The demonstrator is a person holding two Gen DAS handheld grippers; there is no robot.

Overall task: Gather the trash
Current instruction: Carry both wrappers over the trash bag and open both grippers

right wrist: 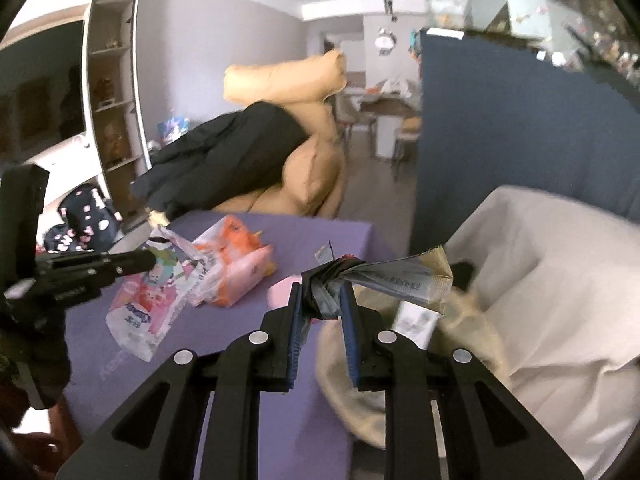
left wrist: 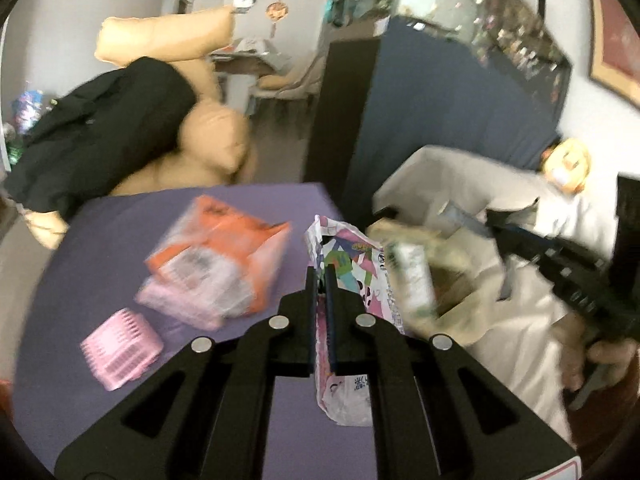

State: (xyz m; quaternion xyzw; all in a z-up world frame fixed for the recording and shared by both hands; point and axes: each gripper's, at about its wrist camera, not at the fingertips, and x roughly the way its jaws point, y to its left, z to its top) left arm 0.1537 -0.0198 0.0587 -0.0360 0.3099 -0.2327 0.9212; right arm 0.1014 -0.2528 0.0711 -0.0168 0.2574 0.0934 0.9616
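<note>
The left claw [left wrist: 320,272] is clenching a pink-and-white printed wrapper [left wrist: 348,264], holding it clear above the purple counter [left wrist: 120,220]; the wrapper is hanging down between the pads. The right claw [right wrist: 322,292] is grasping a crumpled dark wrapper [right wrist: 384,278] at its twisted end, with the gold-edged tail sticking out to the right, above a beige bag [right wrist: 472,320] that is lying against a white-covered seat [right wrist: 560,280]. An orange packet [left wrist: 224,240] and a pink ribbed roller [left wrist: 120,352] are lying on the counter, apart from both claws. A black garment [left wrist: 100,128] is draping over a tan armchair [left wrist: 208,136] beyond the counter.
</note>
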